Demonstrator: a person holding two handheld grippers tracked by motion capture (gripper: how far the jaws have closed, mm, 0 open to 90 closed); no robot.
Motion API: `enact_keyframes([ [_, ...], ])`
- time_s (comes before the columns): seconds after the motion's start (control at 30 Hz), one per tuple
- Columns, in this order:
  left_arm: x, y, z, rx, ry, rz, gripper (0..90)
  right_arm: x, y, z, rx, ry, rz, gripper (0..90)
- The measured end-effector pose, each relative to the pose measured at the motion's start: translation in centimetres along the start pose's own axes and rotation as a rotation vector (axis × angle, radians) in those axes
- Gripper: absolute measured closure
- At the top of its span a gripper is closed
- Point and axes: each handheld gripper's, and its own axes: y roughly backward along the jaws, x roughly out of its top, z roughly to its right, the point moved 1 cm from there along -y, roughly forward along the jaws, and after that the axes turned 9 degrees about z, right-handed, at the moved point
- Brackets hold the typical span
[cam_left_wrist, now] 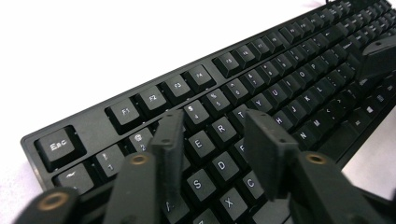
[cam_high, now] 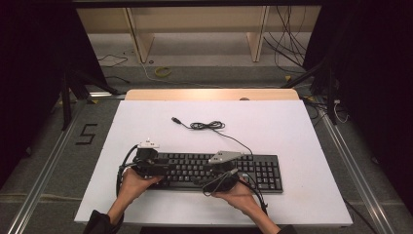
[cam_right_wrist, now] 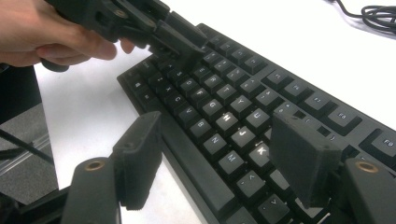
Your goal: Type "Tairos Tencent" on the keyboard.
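1. Keyboard (cam_high: 214, 170) is the landmark: black, lying flat on the white table (cam_high: 292, 136) at the person's side of it, long edge toward the person. Its cable (cam_high: 209, 126) trails off the far edge and lies in a loose coil beyond, plug free.

2. Left gripper (cam_high: 160, 168) hangs over the keyboard's left end, the left hand (cam_high: 134, 183) at the near-left corner. In the left gripper view its jaws stand parted with nothing clamped, tips just above the letter keys near E, R and D. It reads as poised for pressing keys, not lifting.

3. Right gripper (cam_high: 221, 181) sits at the keyboard's near edge around the middle, the right hand (cam_high: 241, 195) behind it. Its jaws are spread wide and empty: one hangs off the near edge over the table, the other over the keys near K. Straddling the edge this way looks like steadying or waiting.

4. High view gives the whole layout, both forearms and the cable; key legends are unreadable there.

5. Left gripper view shows the legends from Esc along the function row, and the right gripper's tip farther off.

6. Right gripper view catches the left gripper from the side, angled down at the keys; whether it touches one cannot be told.
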Motion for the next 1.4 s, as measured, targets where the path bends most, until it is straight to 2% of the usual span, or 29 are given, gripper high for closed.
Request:
enact_keyframes([
  [0.27,-0.2,1.0,-0.2,-0.016,0.022,0.038,43.9,0.2,-0.2,0.3,-0.005,-0.014,0.004,38.7],
  [0.4,-0.3,1.4,0.0,-0.027,0.021,0.068,40.7,0.3,-0.4,0.5,-0.010,-0.023,0.001,42.3],
  [0.57,-0.4,1.6,0.3,-0.035,0.018,0.080,38.7,0.3,-0.6,0.7,-0.015,-0.026,-0.005,45.9],
  [0.83,-0.5,2.1,0.5,-0.046,0.012,0.105,33.8,0.4,-1.0,1.0,-0.027,-0.031,-0.017,58.4],
  [1.17,-0.8,2.5,0.7,-0.048,0.011,0.127,33.5,0.6,-1.8,0.7,-0.019,-0.008,-0.036,77.9],
  [1.4,-1.1,2.8,0.7,-0.050,0.014,0.135,33.3,0.5,-2.3,0.6,-0.021,0.003,-0.053,84.6],
])
